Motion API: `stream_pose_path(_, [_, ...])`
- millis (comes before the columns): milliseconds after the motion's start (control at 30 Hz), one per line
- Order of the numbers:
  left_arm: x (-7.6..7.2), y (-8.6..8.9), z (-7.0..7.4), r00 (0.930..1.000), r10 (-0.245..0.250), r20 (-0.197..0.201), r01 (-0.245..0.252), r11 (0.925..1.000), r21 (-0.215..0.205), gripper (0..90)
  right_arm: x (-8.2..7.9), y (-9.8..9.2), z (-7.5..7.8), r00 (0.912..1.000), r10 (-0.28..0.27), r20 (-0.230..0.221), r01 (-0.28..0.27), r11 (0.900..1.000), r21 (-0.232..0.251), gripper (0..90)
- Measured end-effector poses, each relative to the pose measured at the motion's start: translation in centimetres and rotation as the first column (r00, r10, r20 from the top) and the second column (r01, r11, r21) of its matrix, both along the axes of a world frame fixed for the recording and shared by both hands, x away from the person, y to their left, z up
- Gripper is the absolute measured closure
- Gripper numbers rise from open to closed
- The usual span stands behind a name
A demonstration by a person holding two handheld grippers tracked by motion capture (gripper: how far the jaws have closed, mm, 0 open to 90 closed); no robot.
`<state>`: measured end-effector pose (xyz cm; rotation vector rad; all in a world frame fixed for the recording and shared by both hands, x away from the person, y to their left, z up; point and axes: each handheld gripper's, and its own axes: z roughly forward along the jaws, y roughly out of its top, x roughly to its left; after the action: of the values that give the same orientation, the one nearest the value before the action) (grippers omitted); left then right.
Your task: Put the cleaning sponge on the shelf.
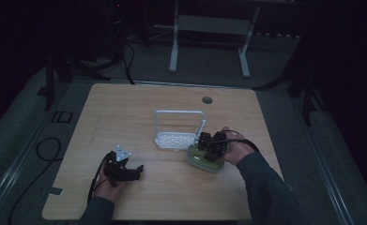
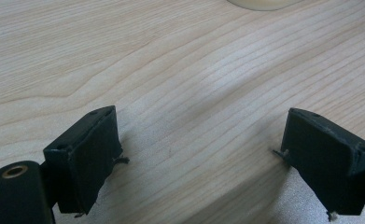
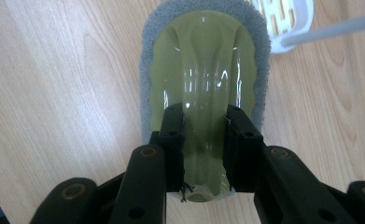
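Jaws of the right gripper (image 3: 203, 149) clamp the green plastic scrubber's (image 3: 203, 70) raised ridge, long axis pointing toward the white rack (image 1: 179, 125) just far-left; left gripper (image 2: 199, 158) rests wide, empty.

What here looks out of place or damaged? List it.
Little stands out. The green scrubber lies flat on the table beside the white rack, the right tool clamped on its ridge. Frayed threads hang from the left tool's pads.

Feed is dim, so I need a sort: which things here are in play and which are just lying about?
In play:
right gripper, shut on the green scrubber
white rack, beside the scrubber

Idle:
left gripper, fingers open over bare table
desk frame beyond the table
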<state>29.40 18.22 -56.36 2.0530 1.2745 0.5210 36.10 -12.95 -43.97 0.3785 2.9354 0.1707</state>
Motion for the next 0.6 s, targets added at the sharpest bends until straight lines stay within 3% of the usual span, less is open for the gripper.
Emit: stream_pose_path(600, [0.0, 0.0, 0.0, 1.0, 0.0, 0.0, 0.0, 1.0, 0.0, 11.6, 0.4, 1.8, 0.4, 0.9967, 0.058, 0.057, -0.059, 0.998, 0.016, 71.6])
